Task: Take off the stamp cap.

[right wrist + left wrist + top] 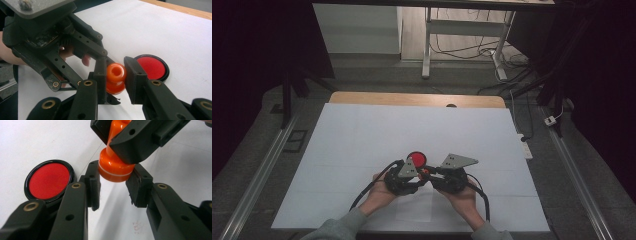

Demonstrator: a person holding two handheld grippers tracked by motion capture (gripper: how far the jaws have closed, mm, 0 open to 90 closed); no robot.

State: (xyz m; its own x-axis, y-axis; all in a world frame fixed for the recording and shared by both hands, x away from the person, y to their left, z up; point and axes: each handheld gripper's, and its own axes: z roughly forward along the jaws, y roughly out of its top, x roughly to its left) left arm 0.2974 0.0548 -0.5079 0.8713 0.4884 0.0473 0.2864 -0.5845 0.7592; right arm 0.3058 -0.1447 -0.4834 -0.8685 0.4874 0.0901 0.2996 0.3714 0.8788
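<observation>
High view: both tongs meet low over the white counter [362,130], just in front of the red ink pad [416,159].

Left gripper view: the left tongs [113,186] clench the orange stamp [113,167] by its wide base. It looks like glossy, hard plastic, light and probably slippery.

Right gripper view: the right tongs [115,75] grasp its narrow handle, the better hold.

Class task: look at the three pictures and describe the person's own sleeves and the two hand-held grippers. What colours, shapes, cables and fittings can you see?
The person wears grey sleeves. The left gripper and right gripper are black, each topped by a grey three-cornered plate and trailing a black cable. Close up, the black jaws carry brass-coloured pivot rivets and end in blocky black pads.
</observation>
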